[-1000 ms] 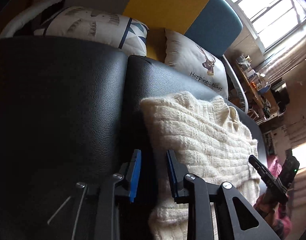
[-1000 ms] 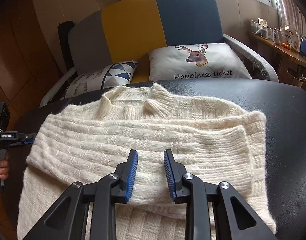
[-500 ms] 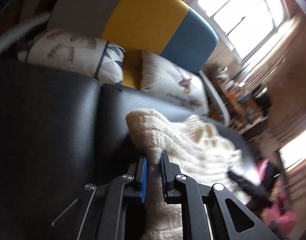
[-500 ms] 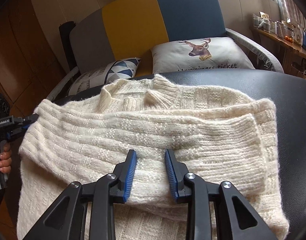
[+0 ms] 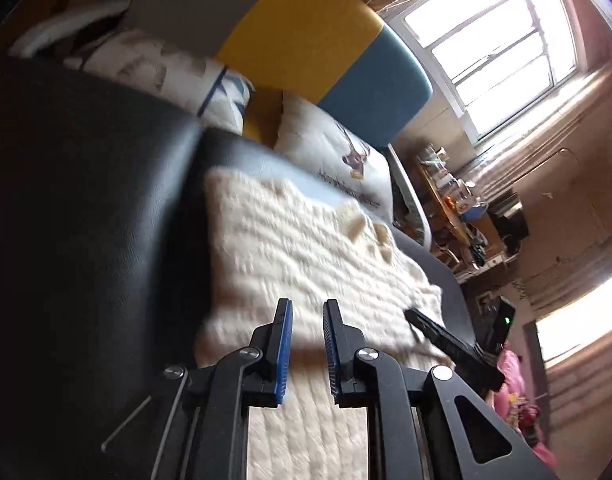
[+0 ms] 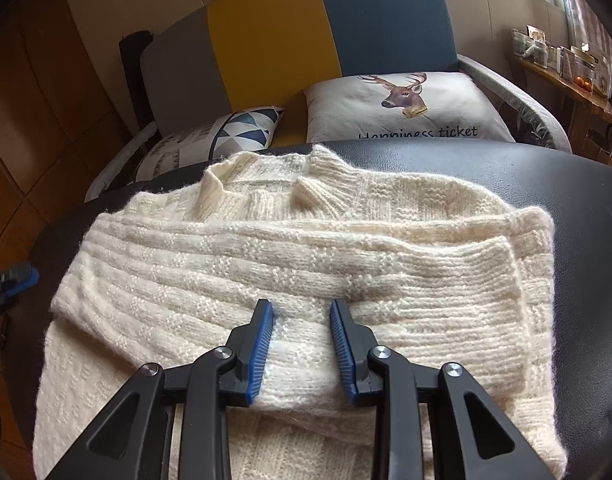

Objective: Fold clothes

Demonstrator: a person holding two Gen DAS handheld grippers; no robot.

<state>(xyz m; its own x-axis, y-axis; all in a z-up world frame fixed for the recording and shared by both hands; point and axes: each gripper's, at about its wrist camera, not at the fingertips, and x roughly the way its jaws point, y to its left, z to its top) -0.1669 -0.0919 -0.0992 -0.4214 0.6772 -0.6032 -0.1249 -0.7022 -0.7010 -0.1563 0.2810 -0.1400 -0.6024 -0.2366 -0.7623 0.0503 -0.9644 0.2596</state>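
A cream knitted sweater [image 6: 298, 248] lies flat on a black leather seat [image 6: 586, 240], collar at the far end and both sleeves folded across the chest. My right gripper [image 6: 301, 308] hovers open just over the lower folded sleeve, with nothing between its fingers. In the left wrist view the same sweater [image 5: 306, 248] is blurred. My left gripper [image 5: 307, 312] stands at its left side with a narrow open gap and holds nothing. The left gripper [image 6: 14, 280] shows blurred just off the sweater's left edge. The right gripper [image 5: 446, 340] is seen over the sweater's far side.
Behind the seat stands a grey, yellow and blue armchair [image 6: 326, 32] with a deer pillow [image 6: 406, 108] and a triangle-print pillow [image 6: 210, 140]. A cluttered wooden shelf [image 6: 578, 76] runs along the right under the window [image 5: 494, 40]. Bare black leather [image 5: 86, 220] lies left of the sweater.
Half a second ago my left gripper pinched and lifted the sweater's left edge. It has let go, and the edge lies flat again. My right gripper stayed open and edged slightly forward.
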